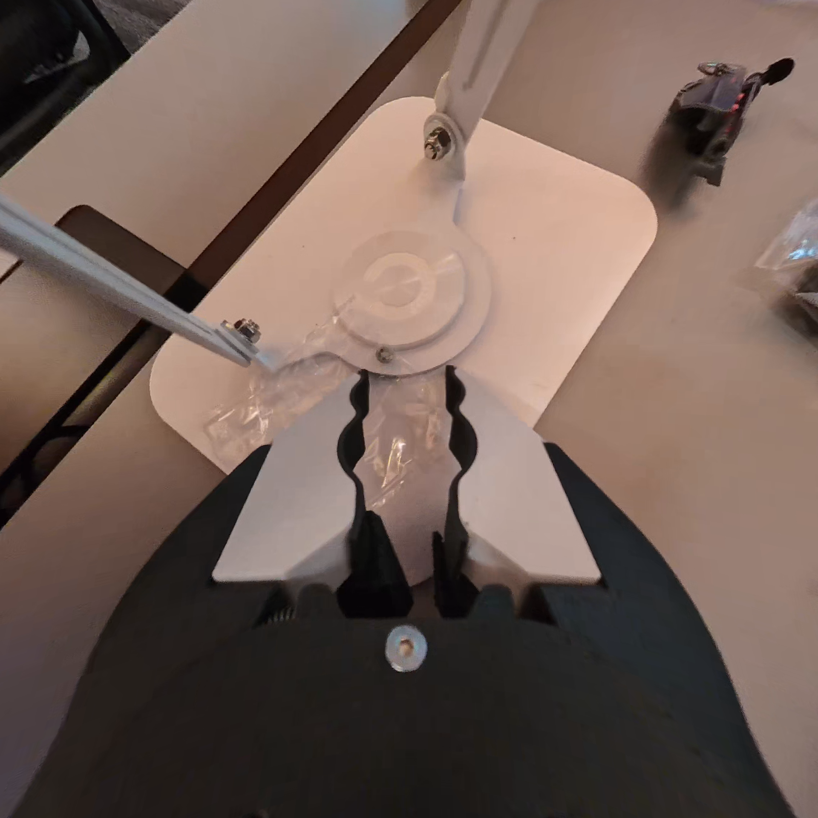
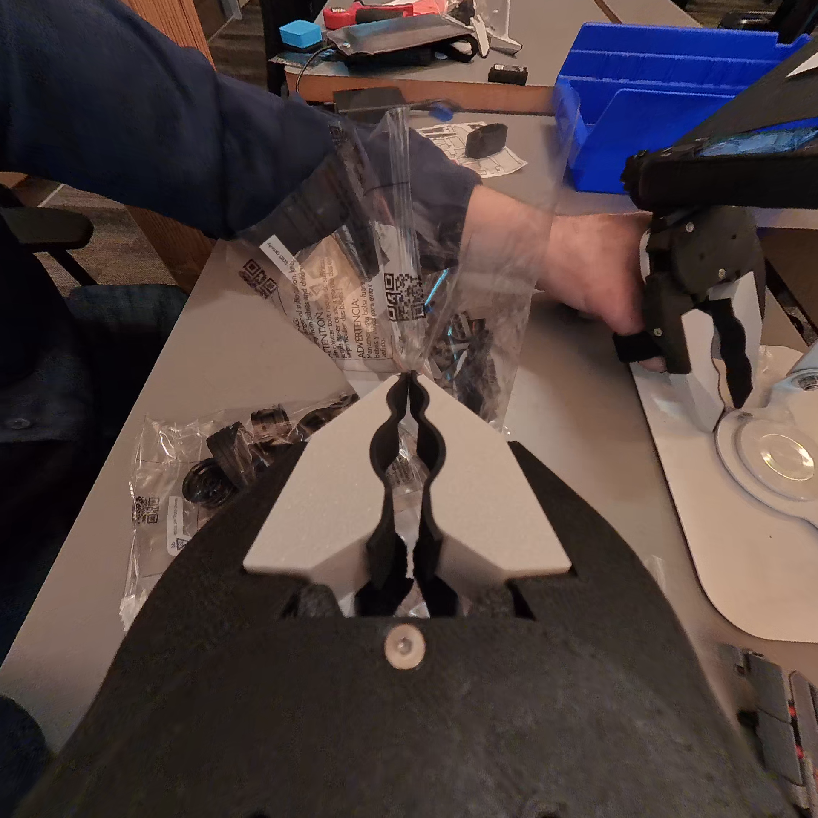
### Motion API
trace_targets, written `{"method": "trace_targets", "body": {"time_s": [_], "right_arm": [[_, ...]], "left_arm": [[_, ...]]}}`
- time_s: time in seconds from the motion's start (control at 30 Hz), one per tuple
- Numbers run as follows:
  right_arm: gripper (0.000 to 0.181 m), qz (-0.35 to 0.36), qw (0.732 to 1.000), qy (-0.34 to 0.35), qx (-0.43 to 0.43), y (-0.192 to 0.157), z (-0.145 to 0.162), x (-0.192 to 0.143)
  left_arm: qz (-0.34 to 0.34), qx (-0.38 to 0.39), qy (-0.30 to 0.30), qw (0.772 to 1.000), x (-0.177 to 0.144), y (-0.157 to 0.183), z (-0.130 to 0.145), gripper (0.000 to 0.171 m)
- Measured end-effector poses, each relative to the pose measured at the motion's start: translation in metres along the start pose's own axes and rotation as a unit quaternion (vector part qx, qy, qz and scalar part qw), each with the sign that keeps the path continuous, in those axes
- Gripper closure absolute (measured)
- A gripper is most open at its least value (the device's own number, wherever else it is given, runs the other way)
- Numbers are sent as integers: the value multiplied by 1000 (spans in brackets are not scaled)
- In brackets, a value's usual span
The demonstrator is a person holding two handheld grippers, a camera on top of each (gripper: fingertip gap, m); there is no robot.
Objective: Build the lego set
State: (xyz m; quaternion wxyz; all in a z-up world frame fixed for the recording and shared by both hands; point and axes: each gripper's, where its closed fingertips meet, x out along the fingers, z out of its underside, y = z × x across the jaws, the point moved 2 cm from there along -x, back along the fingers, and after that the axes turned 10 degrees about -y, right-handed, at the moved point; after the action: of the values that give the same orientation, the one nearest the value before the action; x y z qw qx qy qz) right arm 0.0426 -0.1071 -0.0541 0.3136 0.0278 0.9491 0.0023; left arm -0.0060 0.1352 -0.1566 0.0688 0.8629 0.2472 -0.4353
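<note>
My right gripper (image 2: pixel 408 377) is shut on a clear plastic bag (image 2: pixel 389 274) of dark lego pieces, pinching it at the tips and holding it up above the grey table. My left gripper (image 1: pixel 406 381) is open, its tips over a white stand base (image 1: pixel 553 212) with a round disc (image 1: pixel 411 292). A crumpled scrap of clear plastic (image 1: pixel 274 394) lies on the base, partly between the jaws. The left gripper also shows in the right wrist view (image 2: pixel 730 354), held by a hand. A partly built dark lego model (image 1: pixel 708 128) sits on the table, far right.
A second bag with black wheels (image 2: pixel 212 456) lies on the table (image 2: pixel 248 363) at the left. A blue bin (image 2: pixel 655 102) stands at the back right, a printed sheet (image 2: pixel 500 163) behind the bag. White stand arms (image 1: pixel 469 88) rise from the base. A blue-sleeved arm (image 2: pixel 177 146) crosses the view. The partly built dark lego model (image 1: pixel 708 128) is about 15 cm from my left fingertips and 25 cm from my right. Look for it in the right wrist view (image 2: pixel 770 721) too.
</note>
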Motion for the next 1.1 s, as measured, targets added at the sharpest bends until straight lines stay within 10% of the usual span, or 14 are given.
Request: {"method": "trace_targets", "body": {"time_s": [0.57, 0.8, 1.1], "right_arm": [[181, 1, 1000, 5, 2, 1, -1, -1], [181, 1, 1000, 7, 3, 2, -1, 0], [181, 0, 1000, 13, 7, 3, -2, -1]], "left_arm": [[-76, 134, -36, 987, -32, 16, 26, 171], [-113, 193, 28, 974, -140, 41, 4, 171], [-135, 387, 15, 912, -261, 172, -28, 171]]}}
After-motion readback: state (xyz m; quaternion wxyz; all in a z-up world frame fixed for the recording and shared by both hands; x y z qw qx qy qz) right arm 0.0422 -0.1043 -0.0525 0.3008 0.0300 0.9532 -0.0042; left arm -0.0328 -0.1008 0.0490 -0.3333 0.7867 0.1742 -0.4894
